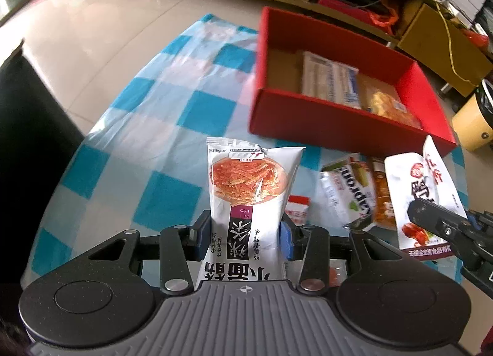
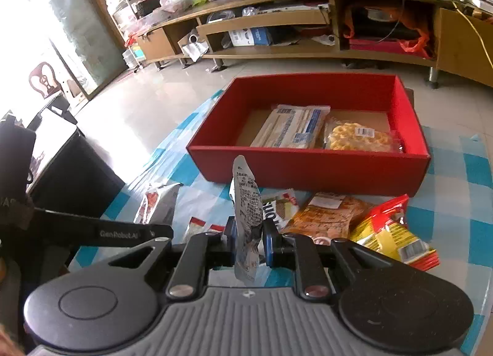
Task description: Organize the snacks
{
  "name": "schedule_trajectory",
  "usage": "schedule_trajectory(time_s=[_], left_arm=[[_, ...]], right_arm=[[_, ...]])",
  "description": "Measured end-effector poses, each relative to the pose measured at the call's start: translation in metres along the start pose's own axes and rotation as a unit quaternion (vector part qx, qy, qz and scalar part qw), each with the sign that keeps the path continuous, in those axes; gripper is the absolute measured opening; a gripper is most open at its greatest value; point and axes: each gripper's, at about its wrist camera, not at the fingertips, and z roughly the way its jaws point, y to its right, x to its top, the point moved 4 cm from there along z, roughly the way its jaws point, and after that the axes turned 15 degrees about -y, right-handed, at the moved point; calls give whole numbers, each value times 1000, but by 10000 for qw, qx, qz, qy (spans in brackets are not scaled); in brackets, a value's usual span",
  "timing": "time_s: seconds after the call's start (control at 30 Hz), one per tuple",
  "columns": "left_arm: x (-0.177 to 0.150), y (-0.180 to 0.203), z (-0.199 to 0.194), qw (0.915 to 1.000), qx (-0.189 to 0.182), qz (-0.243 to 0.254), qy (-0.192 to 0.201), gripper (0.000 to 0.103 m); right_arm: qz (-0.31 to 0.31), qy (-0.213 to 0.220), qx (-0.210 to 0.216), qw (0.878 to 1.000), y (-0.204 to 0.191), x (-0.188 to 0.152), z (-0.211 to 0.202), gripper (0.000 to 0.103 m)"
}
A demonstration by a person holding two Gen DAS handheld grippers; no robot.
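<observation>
both tongs (image 1: 245,232) (image 2: 249,243) clamp snack packets (image 1: 251,199) (image 2: 245,223), lower ends hidden.

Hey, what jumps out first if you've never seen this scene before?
The red box at the middle of the checked cloth, two packets already inside. Each gripper is clamped on a white packet: the left gripper on a spicy-strip packet, the right gripper on a thin packet. More snacks lie before the box.
</observation>
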Motion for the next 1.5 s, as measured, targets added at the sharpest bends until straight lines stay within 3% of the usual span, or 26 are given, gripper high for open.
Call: schedule_trajectory(time_s=[0.57,1.5], left_arm=[[18,40,-21,9985,32,361,417,52],[55,70,-43,9948,15,601,819,52]], right_arm=[[263,405,54,9988,18,12,-28,16],[388,863,-44,9955,33,41,-51,16]])
